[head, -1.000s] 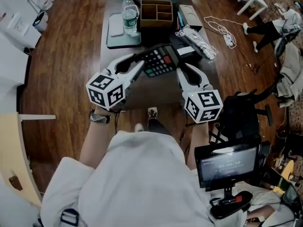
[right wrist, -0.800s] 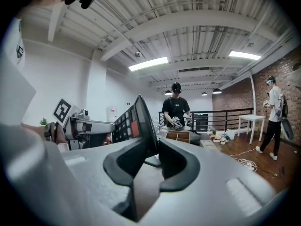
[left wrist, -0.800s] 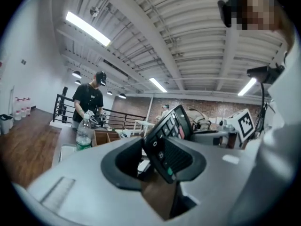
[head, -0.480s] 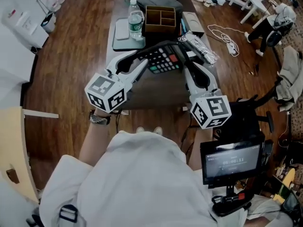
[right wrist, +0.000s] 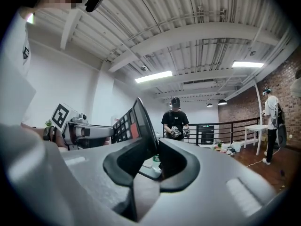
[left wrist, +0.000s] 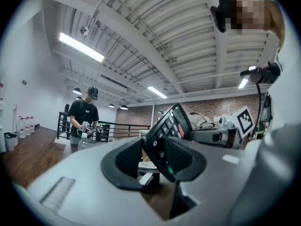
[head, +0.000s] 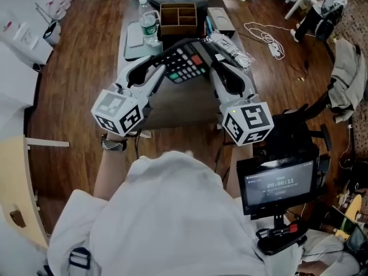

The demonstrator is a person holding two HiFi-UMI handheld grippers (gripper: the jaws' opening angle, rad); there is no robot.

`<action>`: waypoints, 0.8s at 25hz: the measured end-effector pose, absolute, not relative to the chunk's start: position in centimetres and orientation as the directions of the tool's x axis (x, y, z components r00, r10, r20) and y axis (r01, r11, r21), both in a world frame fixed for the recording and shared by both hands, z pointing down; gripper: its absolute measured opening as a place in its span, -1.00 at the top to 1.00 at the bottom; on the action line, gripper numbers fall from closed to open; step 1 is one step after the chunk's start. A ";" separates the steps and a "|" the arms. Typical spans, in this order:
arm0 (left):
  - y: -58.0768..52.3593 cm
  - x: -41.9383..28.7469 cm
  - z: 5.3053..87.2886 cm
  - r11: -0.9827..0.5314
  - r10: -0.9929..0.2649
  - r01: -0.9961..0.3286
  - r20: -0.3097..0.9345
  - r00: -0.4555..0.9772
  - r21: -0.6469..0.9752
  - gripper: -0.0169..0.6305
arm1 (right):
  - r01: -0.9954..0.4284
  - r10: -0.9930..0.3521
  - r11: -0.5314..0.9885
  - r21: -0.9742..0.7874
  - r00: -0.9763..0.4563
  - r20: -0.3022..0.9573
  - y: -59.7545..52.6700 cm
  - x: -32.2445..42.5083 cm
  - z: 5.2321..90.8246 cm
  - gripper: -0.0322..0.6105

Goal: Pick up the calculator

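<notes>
Holding the calculator [head: 184,62] raised over the table [head: 184,105], you have the left gripper [head: 164,62] with its jaws pinching the calculator's left edge and the right gripper [head: 210,62] pinching its right edge, with the keys facing upward. At the table's far end stands a wooden compartment box [head: 178,17] with its dividers visible, but what is in its cells cannot be told. Just beside it, the grey tray [head: 131,53] carries an upright water bottle [head: 150,23] and a flat white item [head: 135,33].
</notes>
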State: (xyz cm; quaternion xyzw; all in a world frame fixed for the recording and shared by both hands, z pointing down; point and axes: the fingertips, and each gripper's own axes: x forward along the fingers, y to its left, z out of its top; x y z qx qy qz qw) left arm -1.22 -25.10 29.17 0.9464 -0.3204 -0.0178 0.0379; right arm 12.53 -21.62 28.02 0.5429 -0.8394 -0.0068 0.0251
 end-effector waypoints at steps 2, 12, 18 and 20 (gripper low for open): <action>-24.8 -1.0 29.1 -0.788 -0.613 -0.611 -0.001 0.790 0.077 0.46 | -0.909 -0.910 0.415 0.038 -0.414 0.037 -21.4 12.8 28.0 0.65; -24.3 -1.7 28.9 -0.780 -0.623 -0.623 0.015 0.782 0.065 0.46 | -0.909 -0.909 0.415 0.026 -0.414 0.049 -20.7 12.0 28.1 0.65; -23.3 -2.9 29.5 -0.797 -0.597 -0.596 0.026 0.802 0.092 0.46 | -0.910 -0.907 0.413 -0.024 -0.413 0.083 -19.6 10.8 28.7 0.65; -22.9 -3.2 30.1 -0.805 -0.582 -0.582 0.036 0.812 0.118 0.47 | -0.916 -0.912 0.400 -0.028 -0.401 0.089 -18.9 10.5 29.2 0.65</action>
